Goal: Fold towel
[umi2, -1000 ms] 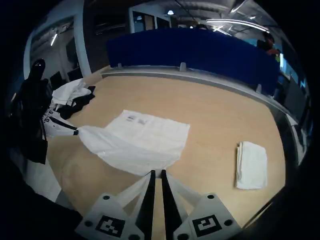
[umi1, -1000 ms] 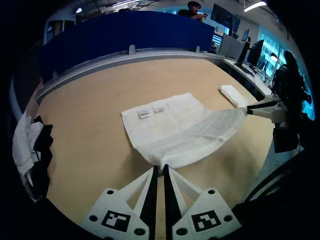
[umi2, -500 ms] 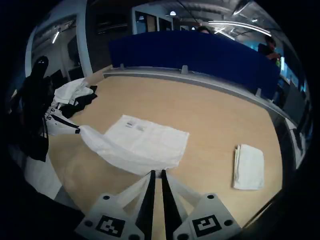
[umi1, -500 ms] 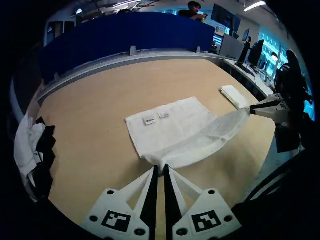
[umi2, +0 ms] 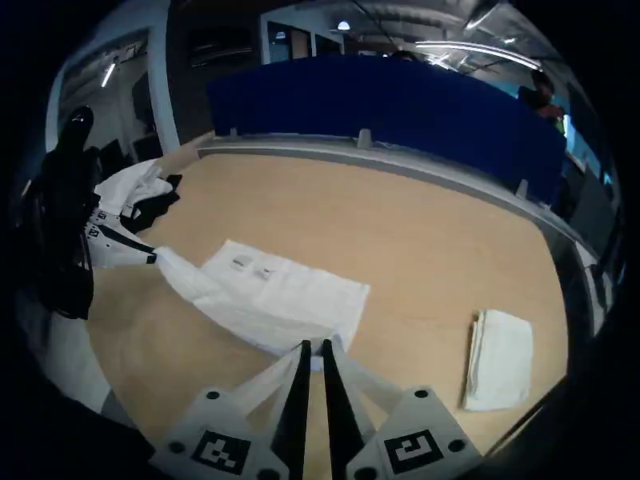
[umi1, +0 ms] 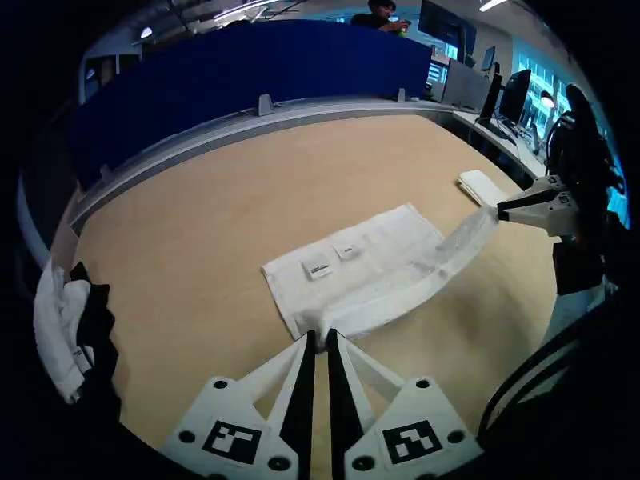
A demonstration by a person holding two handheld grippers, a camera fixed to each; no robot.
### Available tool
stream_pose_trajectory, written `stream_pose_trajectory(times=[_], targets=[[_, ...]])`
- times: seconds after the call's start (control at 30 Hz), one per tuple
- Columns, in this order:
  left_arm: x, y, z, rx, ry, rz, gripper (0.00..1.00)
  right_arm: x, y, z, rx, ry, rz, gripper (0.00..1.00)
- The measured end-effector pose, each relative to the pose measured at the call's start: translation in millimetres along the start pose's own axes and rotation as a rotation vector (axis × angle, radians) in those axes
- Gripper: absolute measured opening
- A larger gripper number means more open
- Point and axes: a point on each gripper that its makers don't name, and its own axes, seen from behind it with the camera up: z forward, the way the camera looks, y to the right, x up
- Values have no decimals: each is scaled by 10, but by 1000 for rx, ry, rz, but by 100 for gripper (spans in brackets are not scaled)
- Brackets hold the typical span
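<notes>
White towel [umi1: 360, 264] lies on the wooden table [umi1: 224, 200], label patches up, its near edge raised and stretched between my two grippers. My left gripper [umi1: 321, 336] pinches one near corner, fingers closed on the cloth; my right gripper [umi2: 314, 346] clamps the other corner. A folded towel [umi2: 498, 358] sits apart on the right.

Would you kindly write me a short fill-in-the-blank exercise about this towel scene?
The left tongs and right tongs each pinch one ___ of the spread towel.
A second towel lies ___ on the wooden table.
Behind the table stands a ___ partition.
Missing: corner; folded; blue.
</notes>
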Motion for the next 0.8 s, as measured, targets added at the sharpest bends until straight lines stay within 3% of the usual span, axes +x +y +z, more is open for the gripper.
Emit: stream_pose_trajectory(times=[0.3, 0.47, 0.8], targets=[[121, -173, 445, 10, -39, 28, 10, 6, 238, 487, -15, -47, 1, 11], [78, -222, 619, 15, -62, 55, 10, -40, 277, 587, -19, -63, 19, 11], [-26, -282, 818, 22, -79, 70, 15, -158, 312, 734, -39, -89, 20, 11]])
